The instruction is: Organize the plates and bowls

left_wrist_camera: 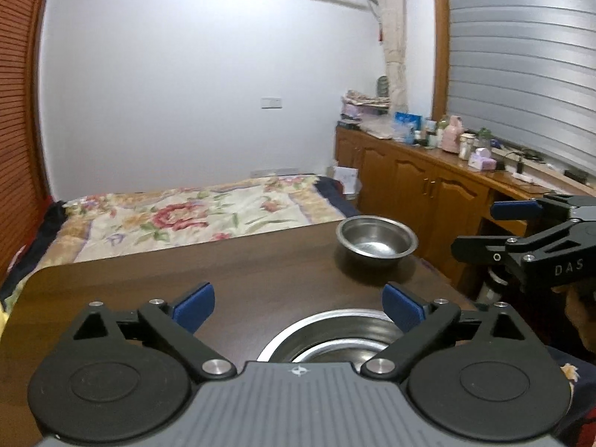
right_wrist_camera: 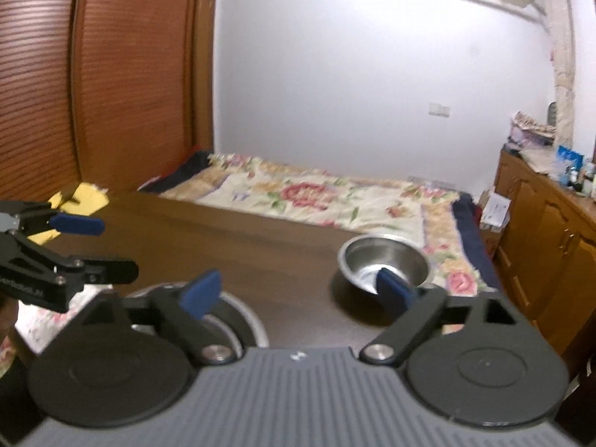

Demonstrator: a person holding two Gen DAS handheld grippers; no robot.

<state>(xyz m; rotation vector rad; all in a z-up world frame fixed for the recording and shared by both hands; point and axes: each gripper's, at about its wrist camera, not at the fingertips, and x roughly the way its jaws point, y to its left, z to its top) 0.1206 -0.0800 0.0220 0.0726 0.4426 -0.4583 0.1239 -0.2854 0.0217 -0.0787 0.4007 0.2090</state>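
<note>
A small steel bowl (left_wrist_camera: 376,240) (right_wrist_camera: 383,264) stands upright near the far right edge of the dark wooden table (left_wrist_camera: 186,279) (right_wrist_camera: 242,246). A wider steel dish (left_wrist_camera: 335,335) (right_wrist_camera: 242,316) lies at the near edge, partly hidden by the gripper bodies. In its own view, my left gripper (left_wrist_camera: 298,301) (right_wrist_camera: 100,247) hangs open just above that dish, with nothing between its blue pads. My right gripper (right_wrist_camera: 298,290) (left_wrist_camera: 491,229) is open too, empty, right of the dish and short of the small bowl.
A bed with a floral quilt (left_wrist_camera: 186,219) (right_wrist_camera: 316,197) runs beyond the table's far edge. A wooden cabinet (left_wrist_camera: 428,182) crowded with bottles and boxes lines the right wall. A louvred wardrobe (right_wrist_camera: 111,74) stands on the left, and a yellow cloth (right_wrist_camera: 82,201) lies by the table's left corner.
</note>
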